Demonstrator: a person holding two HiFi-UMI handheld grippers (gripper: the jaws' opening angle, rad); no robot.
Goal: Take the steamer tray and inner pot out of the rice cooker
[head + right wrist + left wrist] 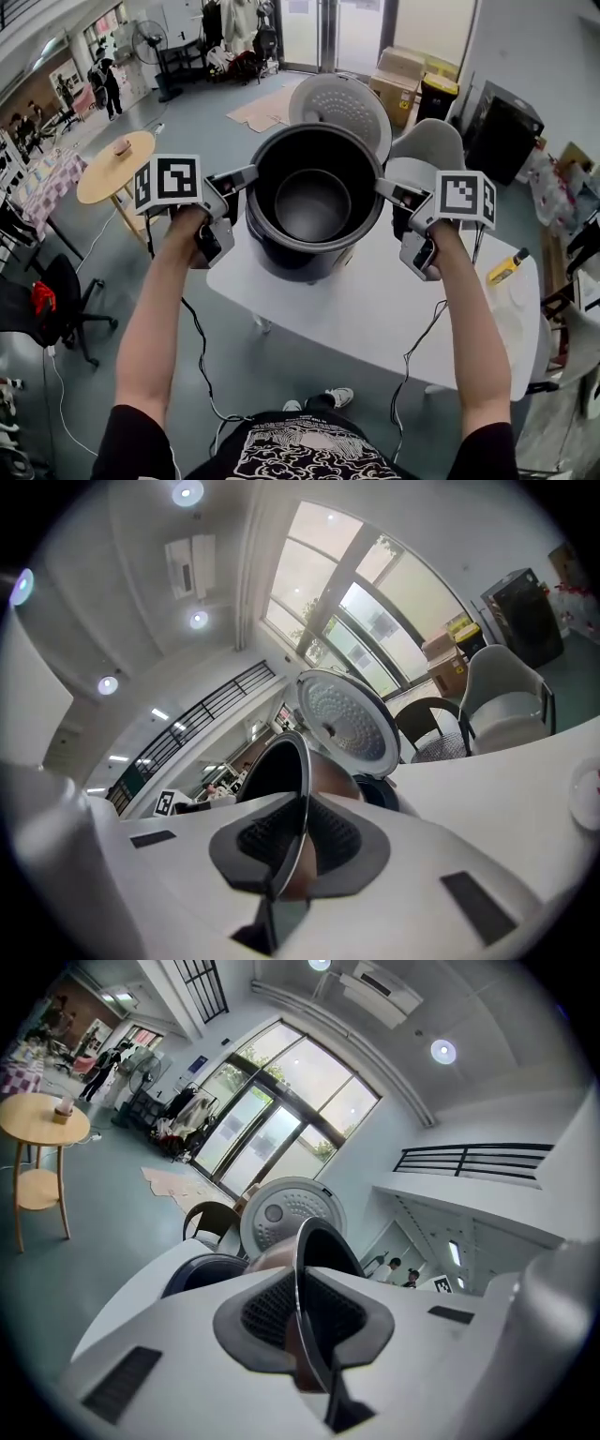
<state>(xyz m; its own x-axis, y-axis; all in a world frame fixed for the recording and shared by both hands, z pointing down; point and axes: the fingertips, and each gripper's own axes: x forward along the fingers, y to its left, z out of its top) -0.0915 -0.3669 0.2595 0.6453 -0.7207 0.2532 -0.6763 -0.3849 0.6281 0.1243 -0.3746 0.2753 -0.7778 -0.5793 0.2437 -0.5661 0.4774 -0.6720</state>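
Observation:
Both grippers hold the dark inner pot [312,204] up in the air over the white table [375,314]. My left gripper [251,178] is shut on the pot's left rim and my right gripper [382,187] is shut on its right rim. In the left gripper view the thin rim [323,1241] runs between the ribbed pads of that gripper [300,1321]. The right gripper view shows the same grip [300,841] on the rim [281,771]. The rice cooker's raised lid [339,101] stands behind the pot, and its body [202,1274] is open below. No steamer tray shows.
A yellow tool [506,267] lies at the table's right edge. Grey chairs [427,150] stand behind the table. A round wooden side table [114,167] and a black office chair [56,291] are on the left. Cables hang from both grippers.

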